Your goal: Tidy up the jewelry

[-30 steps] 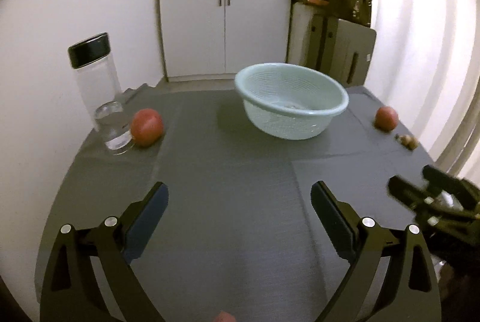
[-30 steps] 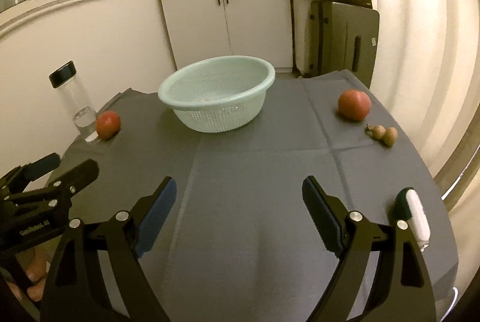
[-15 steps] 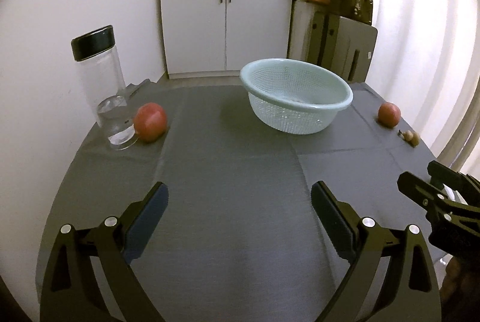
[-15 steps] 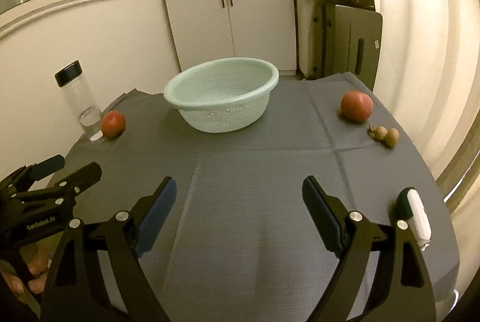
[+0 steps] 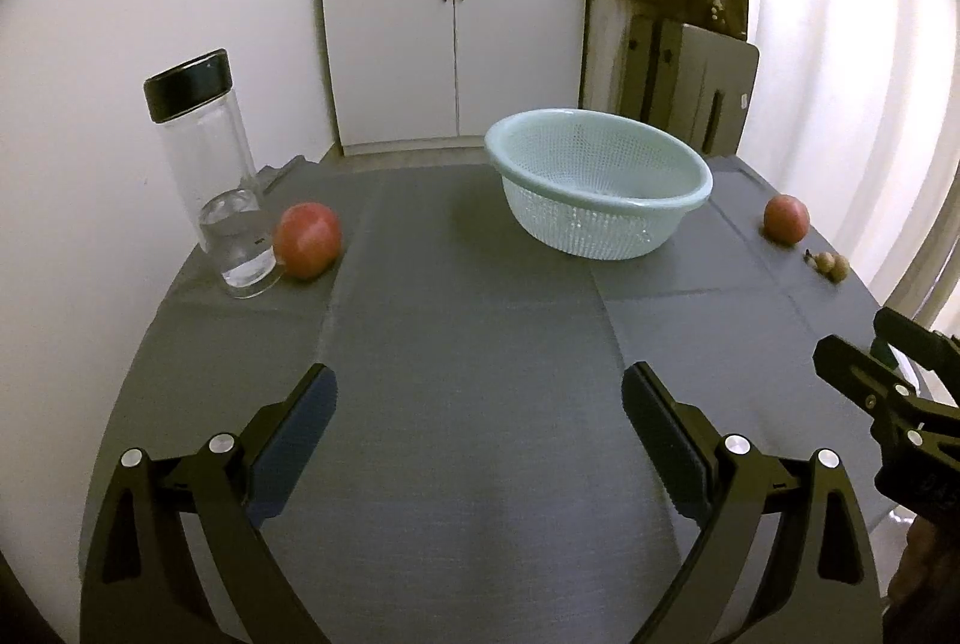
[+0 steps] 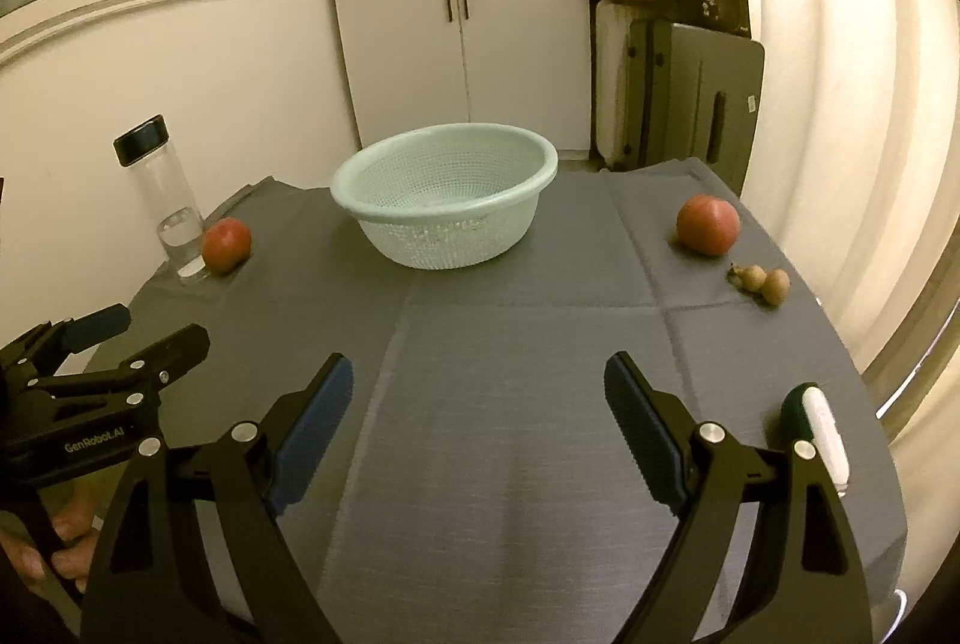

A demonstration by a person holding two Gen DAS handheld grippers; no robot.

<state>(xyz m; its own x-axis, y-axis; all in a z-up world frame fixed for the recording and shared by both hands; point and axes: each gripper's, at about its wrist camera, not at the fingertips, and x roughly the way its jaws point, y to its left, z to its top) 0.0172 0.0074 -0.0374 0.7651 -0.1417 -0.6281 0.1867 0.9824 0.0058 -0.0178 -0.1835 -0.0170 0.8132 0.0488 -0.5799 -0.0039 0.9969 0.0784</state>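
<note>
Both tongs hang over the near edge of the bench (image 6: 480, 464), which is draped in a grey cloth; the left tongs (image 5: 477, 416) stand wide apart with nothing between the pads, only bare cloth below; the right tongs (image 6: 477, 404) are spread just as wide, empty too, hovering clear of everything. From the right wrist view you can see the left tongs off to the side, a hand (image 6: 60, 542) wrapped round the handle beneath.

At the far middle of the bench sits a pale green mesh basket (image 6: 444, 206), upright; whether anything lies inside it I cannot tell. To the far left stands a clear bottle (image 5: 204, 176) with a black cap, a little water in the bottom; a red fruit (image 5: 307, 248) rests just beside it, touching or nearly so. Over on the far right lies a second red fruit (image 6: 708, 225), and just this side of it a small string of brown beads (image 6: 761, 281), the only thing here that looks like jewellery, lying on the cloth well apart from both tongs. Nearer the right edge, just beside the right tongs' outer finger, rests a white and dark green object (image 6: 816, 425); what it is I cannot make out.
</note>
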